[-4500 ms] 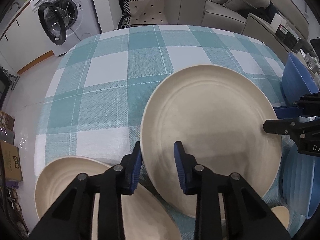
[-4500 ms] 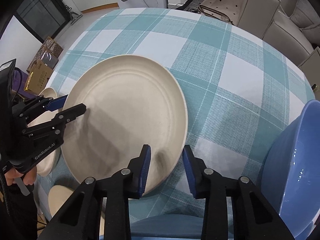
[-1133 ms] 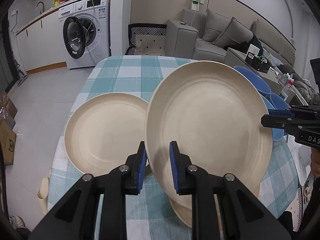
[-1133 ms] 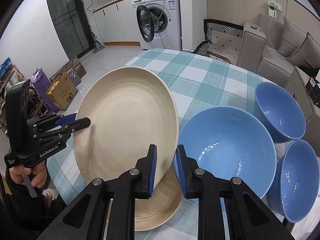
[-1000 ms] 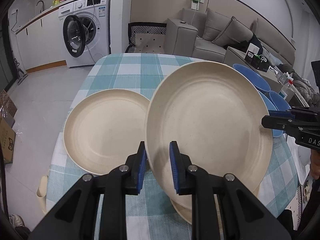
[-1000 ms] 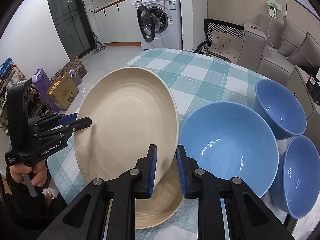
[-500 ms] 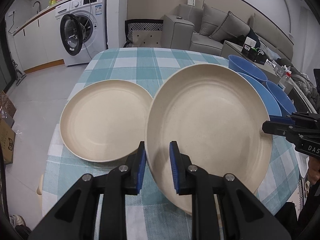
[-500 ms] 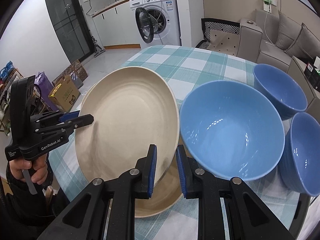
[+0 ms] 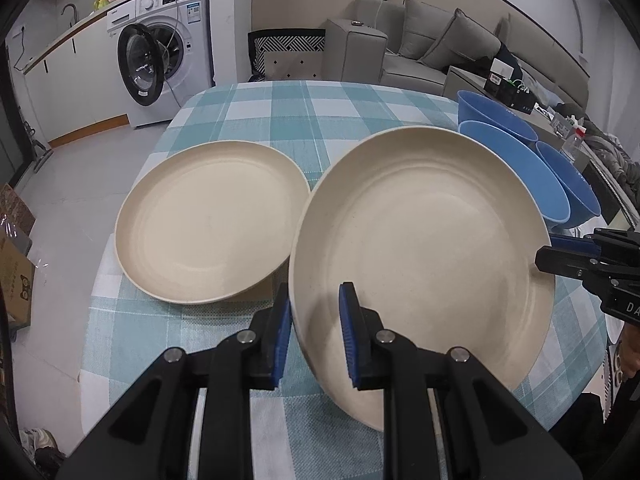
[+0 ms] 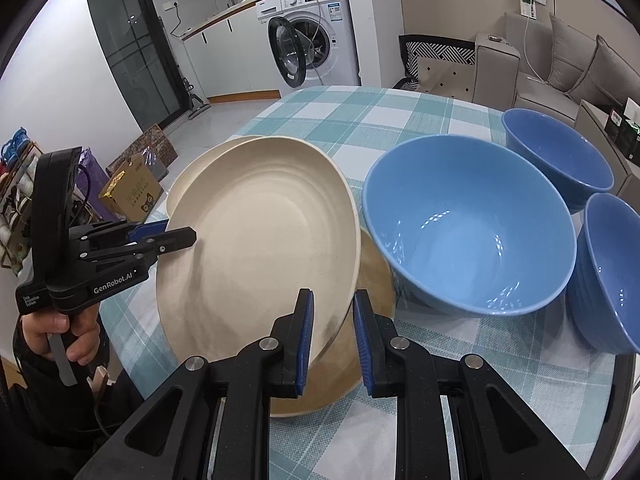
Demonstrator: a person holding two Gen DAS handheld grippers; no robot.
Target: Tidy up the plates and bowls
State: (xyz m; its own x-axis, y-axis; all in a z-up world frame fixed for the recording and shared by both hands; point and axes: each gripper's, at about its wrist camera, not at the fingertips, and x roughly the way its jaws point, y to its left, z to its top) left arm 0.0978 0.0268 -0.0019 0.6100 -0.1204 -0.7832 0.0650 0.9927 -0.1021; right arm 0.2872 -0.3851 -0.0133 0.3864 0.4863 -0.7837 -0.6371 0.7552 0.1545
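- Since a second ago the big cream plate has come lower toward the desk, and both grippers have gone down with it; the blue bowls look closer in the right wrist view now.
- Left gripper has its jaws pinched narrow on the plate's near-left rim, blue pads on either side of the edge.
- Right gripper is doing the same on the opposite rim, jaws clamped tight on it. So the plate is carried between the two, tilted, off the checked tablecloth.
- Under the held plate there's another cream plate lying on the desk; you can see its edge poking out in the right wrist view.
- A third cream plate sits flat on the desk just left of the held one.
- Big blue bowl is right beside the held plate, with a far blue bowl and a near-right blue bowl further to the right.
- Person's hand is gripping the left gripper's handle.
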